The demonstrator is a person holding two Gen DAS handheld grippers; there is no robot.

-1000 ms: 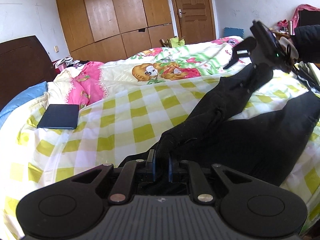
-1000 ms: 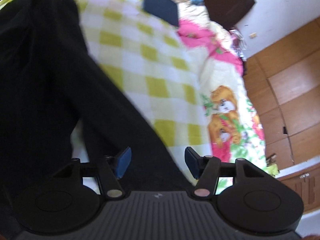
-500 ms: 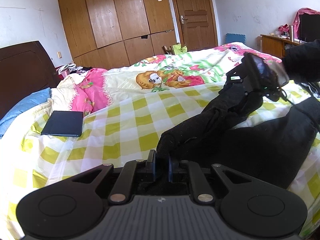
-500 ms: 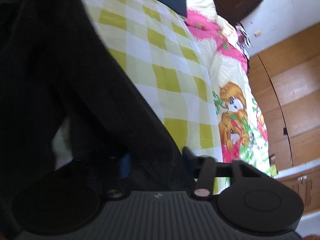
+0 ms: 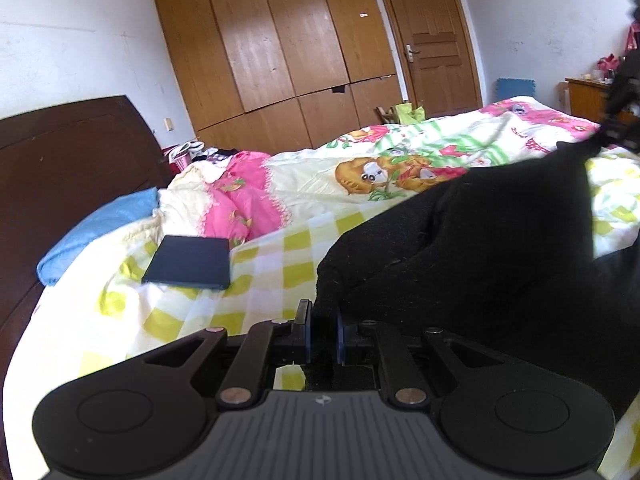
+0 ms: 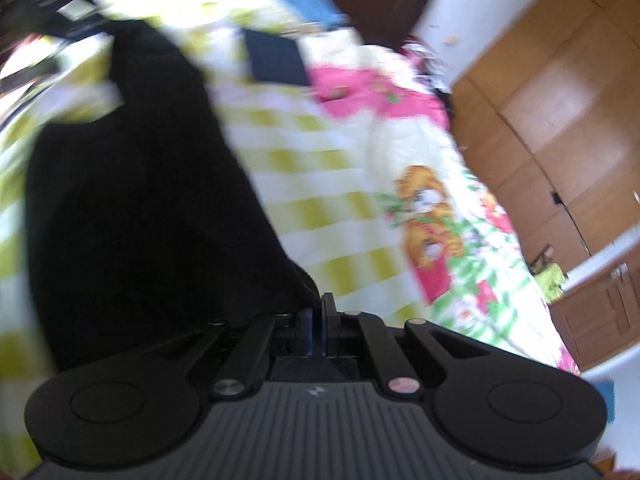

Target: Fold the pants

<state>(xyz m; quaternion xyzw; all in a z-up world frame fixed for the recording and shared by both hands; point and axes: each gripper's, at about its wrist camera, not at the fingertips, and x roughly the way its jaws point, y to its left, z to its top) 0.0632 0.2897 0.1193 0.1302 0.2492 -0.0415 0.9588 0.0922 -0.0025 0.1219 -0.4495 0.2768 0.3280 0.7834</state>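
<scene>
Black pants [image 5: 480, 248] lie on a bed with a yellow-and-white checked sheet [image 5: 264, 268]. My left gripper [image 5: 322, 330] is shut on one end of a pant leg and holds it a little above the sheet. My right gripper [image 6: 317, 330] is shut on the other end of the black pants [image 6: 140, 208], which hang stretched away from it. The right gripper also shows in the left wrist view [image 5: 618, 120] at the far right edge, lifted above the bed. The right wrist view is motion-blurred.
A dark flat book or tablet [image 5: 188, 262] lies on the sheet to the left. A pink and cartoon-print quilt [image 5: 360, 168] is bunched behind the pants. A blue pillow [image 5: 96, 228] and dark headboard [image 5: 60, 168] stand at left. Wooden wardrobes and a door line the far wall.
My right gripper has closed on the pant leg and lifted it up and to the right. The left gripper stays shut on its end and has risen slightly.
</scene>
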